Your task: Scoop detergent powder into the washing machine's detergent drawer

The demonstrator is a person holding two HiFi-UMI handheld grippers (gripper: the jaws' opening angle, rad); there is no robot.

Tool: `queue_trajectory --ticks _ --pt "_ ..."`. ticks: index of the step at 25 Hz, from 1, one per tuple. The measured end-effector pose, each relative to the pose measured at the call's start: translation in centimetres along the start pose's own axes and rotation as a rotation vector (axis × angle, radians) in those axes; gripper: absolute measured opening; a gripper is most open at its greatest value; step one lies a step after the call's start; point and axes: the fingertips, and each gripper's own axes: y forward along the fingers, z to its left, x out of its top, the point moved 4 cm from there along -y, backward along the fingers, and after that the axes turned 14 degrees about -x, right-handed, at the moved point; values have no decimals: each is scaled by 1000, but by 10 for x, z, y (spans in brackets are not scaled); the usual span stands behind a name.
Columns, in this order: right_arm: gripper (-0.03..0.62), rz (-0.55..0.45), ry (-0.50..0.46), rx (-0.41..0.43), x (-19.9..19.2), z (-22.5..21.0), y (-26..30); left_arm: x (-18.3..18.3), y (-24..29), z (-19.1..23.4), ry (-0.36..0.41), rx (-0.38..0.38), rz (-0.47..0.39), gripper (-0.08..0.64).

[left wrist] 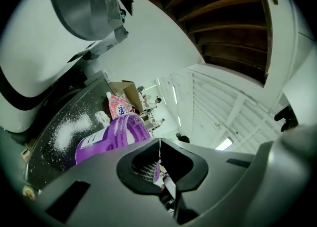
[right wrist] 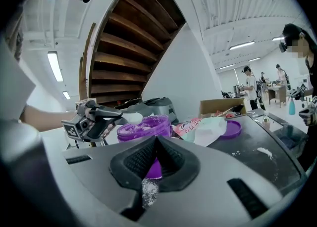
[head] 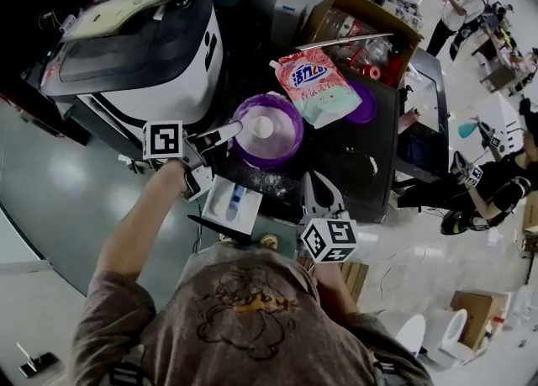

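Note:
My left gripper (head: 210,142) is shut on the handle of a white scoop (head: 262,126). The scoop's bowl, heaped with powder, hangs over the open purple detergent tub (head: 286,150). From the right gripper view, the scoop (right wrist: 131,117) sits just above the tub (right wrist: 143,128), held by the left gripper (right wrist: 94,122). Only the handle's thin edge shows between the jaws of the left gripper (left wrist: 159,158), with the tub (left wrist: 111,136) beyond. The white detergent drawer (head: 231,203) stands pulled out below the tub. My right gripper (head: 320,197) is shut and empty near the machine's front edge.
A pink detergent bag (head: 318,86) and the purple lid (head: 367,104) lie behind the tub on the black machine top (head: 361,157), which carries spilled powder (left wrist: 69,132). A white appliance (head: 143,48) stands left, a cardboard box (head: 361,27) behind. People work at the far right.

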Motion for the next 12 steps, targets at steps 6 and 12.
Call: queue_trajectory --ticks 6,12 --pt "1 13 -18 36 1 -3 -4 -15 -7 4 -35 2 -125 23" --pt "2 27 -49 83 -1 -12 -11 -30 -12 5 -24 7 -206 23"
